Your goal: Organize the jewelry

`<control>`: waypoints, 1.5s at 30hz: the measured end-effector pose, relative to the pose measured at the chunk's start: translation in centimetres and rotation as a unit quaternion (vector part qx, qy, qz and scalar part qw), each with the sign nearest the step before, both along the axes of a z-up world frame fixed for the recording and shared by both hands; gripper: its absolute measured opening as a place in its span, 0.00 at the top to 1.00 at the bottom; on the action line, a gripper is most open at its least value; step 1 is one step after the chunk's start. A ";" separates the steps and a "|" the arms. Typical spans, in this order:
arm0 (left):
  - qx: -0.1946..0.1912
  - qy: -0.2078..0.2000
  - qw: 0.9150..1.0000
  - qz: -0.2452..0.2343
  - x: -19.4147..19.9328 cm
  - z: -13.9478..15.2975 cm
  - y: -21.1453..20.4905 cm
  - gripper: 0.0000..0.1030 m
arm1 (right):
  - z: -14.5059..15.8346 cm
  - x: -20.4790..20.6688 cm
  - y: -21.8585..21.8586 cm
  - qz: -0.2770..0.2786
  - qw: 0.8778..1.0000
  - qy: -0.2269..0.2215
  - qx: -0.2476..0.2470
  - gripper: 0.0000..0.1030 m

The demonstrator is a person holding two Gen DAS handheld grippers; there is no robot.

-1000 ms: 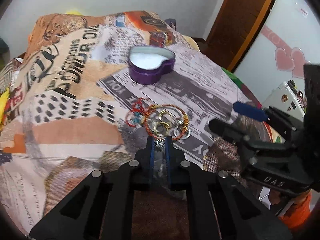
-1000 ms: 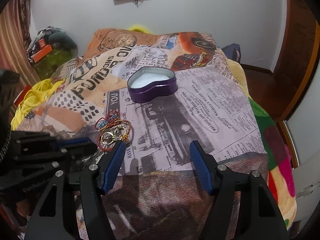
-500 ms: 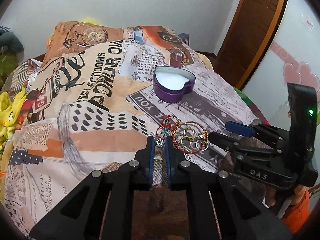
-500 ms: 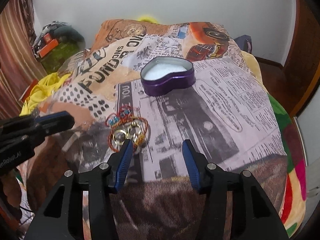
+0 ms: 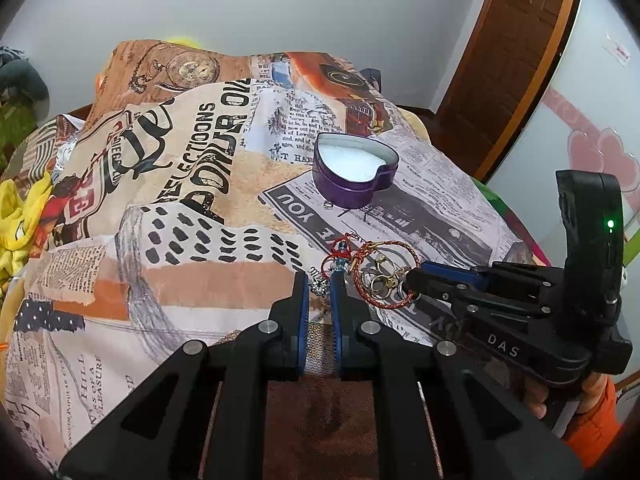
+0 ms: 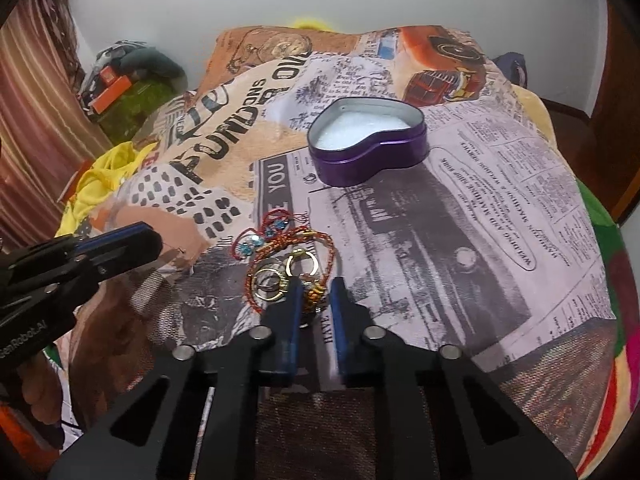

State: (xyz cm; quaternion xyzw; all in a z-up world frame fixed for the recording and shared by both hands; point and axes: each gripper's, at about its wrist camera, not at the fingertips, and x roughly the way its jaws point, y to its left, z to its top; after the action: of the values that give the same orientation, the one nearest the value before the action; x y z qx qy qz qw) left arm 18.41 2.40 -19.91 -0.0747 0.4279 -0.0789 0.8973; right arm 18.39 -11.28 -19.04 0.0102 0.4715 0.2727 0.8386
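A purple heart-shaped tin (image 5: 354,172) with a white lining stands open on the printed blanket; it also shows in the right wrist view (image 6: 366,144). A heap of jewelry (image 6: 286,266), with red thread bracelets and gold rings, lies in front of it and shows in the left wrist view (image 5: 374,274) too. My left gripper (image 5: 319,286) is shut on a small silver sparkly piece (image 5: 319,287), held just left of the heap. My right gripper (image 6: 314,294) has closed to a narrow gap around a gold ring piece (image 6: 314,293) at the heap's near edge.
The blanket (image 5: 192,184) covers a bed. Yellow cloth (image 6: 100,176) and clutter lie at the left. A small ring (image 5: 328,205) lies by the tin's near side. A wooden door (image 5: 520,40) stands at the right.
My right gripper moved left onto the heap and narrowed from wide open to nearly shut around a ring. My left gripper lifted and drew back with the silver piece.
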 end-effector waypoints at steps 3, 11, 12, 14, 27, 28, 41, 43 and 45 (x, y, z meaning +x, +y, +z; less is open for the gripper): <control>0.001 -0.002 1.000 0.002 -0.1 0.2 0.1 0.91 | 0.2 -0.2 0.3 0.000 1.000 -0.006 -0.005 0.92; 0.005 -0.017 1.000 0.008 -0.5 1.3 0.3 0.91 | 1.5 -0.4 -0.2 -0.008 1.000 -0.025 -0.001 0.94; 0.005 -0.019 1.000 0.008 -0.5 1.5 0.3 0.91 | 1.8 -0.5 -0.3 -0.009 1.000 -0.028 0.000 0.94; 0.005 -0.024 1.000 0.009 -0.6 1.9 0.2 0.91 | 2.3 -0.4 -0.4 -0.013 0.999 -0.036 -0.001 0.94; 0.001 -0.059 0.998 0.002 0.7 4.6 -0.5 0.91 | 5.5 0.1 -1.7 -0.038 0.995 -0.088 0.001 0.94; 0.002 -0.061 0.998 0.001 0.8 4.8 -0.5 0.91 | 5.7 0.1 -1.8 -0.040 0.995 -0.091 0.002 0.94; 0.011 -0.078 0.997 0.006 3.9 5.8 -0.9 0.91 | 6.9 2.9 -2.6 -0.058 0.991 -0.123 0.010 0.94; 0.018 -0.079 0.997 0.006 4.6 5.9 -1.0 0.91 | 7.1 3.3 -2.6 -0.060 0.990 -0.127 0.010 0.94; 0.019 -0.079 0.997 0.005 5.2 5.9 -1.1 0.91 | 7.2 3.9 -2.5 -0.062 0.989 -0.131 0.012 0.94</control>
State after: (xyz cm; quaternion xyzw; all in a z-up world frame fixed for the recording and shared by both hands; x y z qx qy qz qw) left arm 23.56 1.29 -13.98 -0.0534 0.3564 -0.0724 0.9300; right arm 22.25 -13.78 -11.86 0.0134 0.3531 0.2250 0.9080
